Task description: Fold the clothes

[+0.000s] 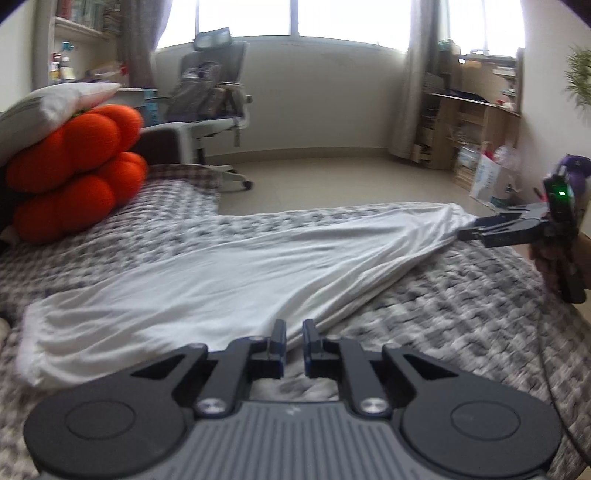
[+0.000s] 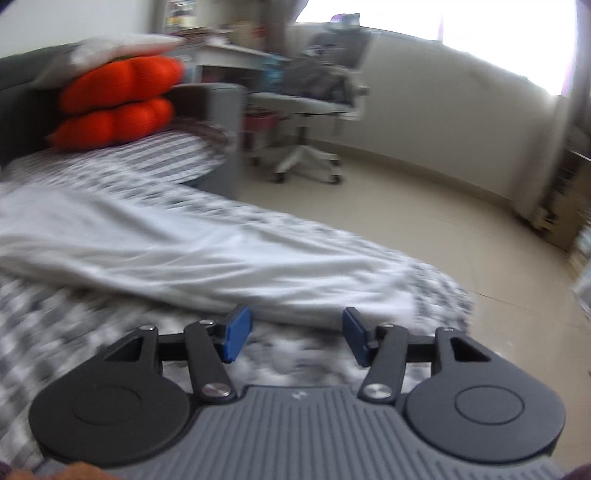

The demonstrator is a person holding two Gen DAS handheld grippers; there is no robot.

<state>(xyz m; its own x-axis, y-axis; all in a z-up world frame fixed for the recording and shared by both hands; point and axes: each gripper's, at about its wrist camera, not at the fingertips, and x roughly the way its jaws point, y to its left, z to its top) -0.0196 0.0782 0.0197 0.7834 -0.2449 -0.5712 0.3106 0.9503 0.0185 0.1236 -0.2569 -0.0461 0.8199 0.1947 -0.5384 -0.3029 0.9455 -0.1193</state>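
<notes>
white garment [image 1: 221,280] lies long and wrinkled on checked bedcover [image 1: 461,314]; left fingers [image 1: 277,345] nearly closed, right fingers [image 2: 238,326] apart.

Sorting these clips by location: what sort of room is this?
Most likely a bedroom that doubles as a study. A bed with a checked cover carries a white garment and orange cushions, while an office chair and cluttered shelves stand under the window.

A grey-and-white checked bedspread [image 1: 461,306] covers the bed, with two orange pumpkin-shaped cushions [image 1: 74,170] stacked at its head under a white pillow [image 1: 48,105]. Beyond, on the pale tiled floor [image 1: 332,181], stands a grey office chair [image 1: 218,103] below the bright window [image 1: 295,16]. A wooden shelving unit [image 1: 476,110] fills the right corner.
</notes>
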